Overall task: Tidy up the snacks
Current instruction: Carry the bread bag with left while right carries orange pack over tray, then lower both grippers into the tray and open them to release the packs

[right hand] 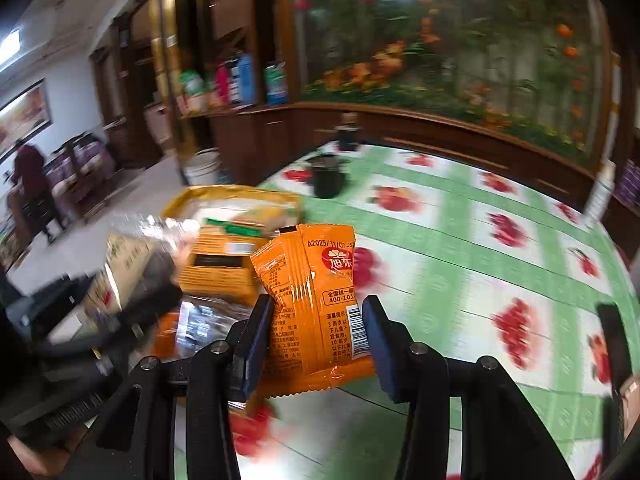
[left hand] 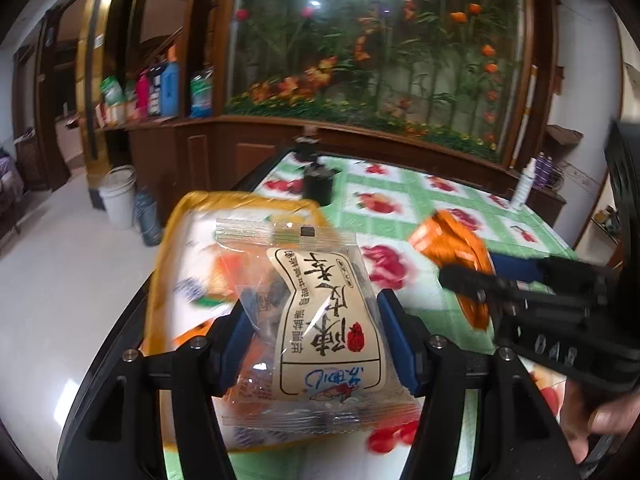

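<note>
Several snack packets (right hand: 224,268) in yellow-rimmed tray (right hand: 188,200)

My left gripper (left hand: 312,328) has blue pads on a clear bag (left hand: 316,320) with a cream label. My right gripper (right hand: 316,344) has an orange packet (right hand: 316,300). The tablecloth (right hand: 460,240) has green checks and red fruit.

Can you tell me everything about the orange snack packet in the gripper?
The orange snack packet is a small, shiny, crinkly plastic pouch with crimped ends. It has a red round logo, a printed date near the top, small text and a barcode. It stands roughly upright, tilted a little, pinched between the blue pads of the right gripper, held above the green tablecloth with red fruit prints. It looks sealed and puffy. Only the pads touch it.
</note>
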Demonstrator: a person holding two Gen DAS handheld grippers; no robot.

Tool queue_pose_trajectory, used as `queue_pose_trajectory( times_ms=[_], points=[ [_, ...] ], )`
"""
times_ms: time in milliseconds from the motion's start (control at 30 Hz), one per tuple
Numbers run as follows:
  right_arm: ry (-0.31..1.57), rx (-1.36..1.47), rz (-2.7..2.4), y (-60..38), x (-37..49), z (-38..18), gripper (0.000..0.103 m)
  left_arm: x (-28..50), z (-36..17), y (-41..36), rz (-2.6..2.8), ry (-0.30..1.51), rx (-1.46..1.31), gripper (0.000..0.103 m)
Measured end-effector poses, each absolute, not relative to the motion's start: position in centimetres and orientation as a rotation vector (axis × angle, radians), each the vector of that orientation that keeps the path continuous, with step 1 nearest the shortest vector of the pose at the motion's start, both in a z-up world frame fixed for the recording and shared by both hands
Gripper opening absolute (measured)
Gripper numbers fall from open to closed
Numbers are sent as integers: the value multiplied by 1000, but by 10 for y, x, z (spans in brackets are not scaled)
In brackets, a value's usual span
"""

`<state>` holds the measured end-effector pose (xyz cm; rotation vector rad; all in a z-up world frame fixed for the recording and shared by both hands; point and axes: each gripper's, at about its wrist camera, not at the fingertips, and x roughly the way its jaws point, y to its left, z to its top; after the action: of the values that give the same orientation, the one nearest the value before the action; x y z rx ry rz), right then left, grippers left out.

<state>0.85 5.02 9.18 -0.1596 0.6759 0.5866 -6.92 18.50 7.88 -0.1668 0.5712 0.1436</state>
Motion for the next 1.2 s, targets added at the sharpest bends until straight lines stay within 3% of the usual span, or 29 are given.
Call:
queue_pose_trajectory(
  times_ms=[733, 1200],
  points=[
    [889, -199, 728, 179, 59, 58, 50, -72, 39, 229, 193, 673, -237, 60],
    [885, -280, 714, 230, 97, 59, 50, -58, 35, 229, 210, 708, -234, 60]
  ],
)
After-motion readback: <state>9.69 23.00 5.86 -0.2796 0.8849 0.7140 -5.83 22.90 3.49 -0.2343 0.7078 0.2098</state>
